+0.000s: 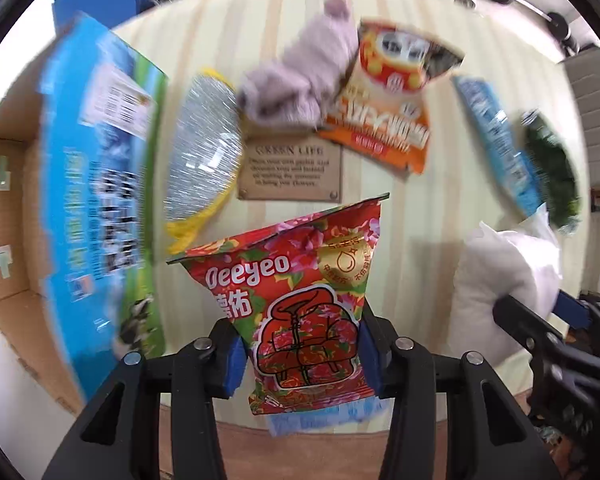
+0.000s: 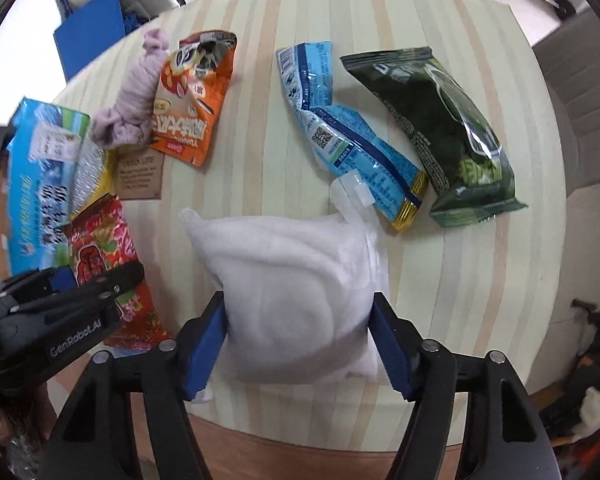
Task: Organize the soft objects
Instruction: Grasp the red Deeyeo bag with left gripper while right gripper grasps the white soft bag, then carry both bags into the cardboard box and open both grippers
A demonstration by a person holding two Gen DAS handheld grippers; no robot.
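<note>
My left gripper is shut on a red floral Deeyeo tissue pack and holds it above the striped table. The pack also shows in the right wrist view. My right gripper is shut on a white soft pillow bag, which appears at the right of the left wrist view. A lilac knitted cloth lies at the back of the table beside an orange snack bag.
A blue tissue pack and a silver-and-yellow bag lie on the left. A light blue packet and a dark green bag lie on the right. A brown sign plate sits mid-table. A cardboard box stands far left.
</note>
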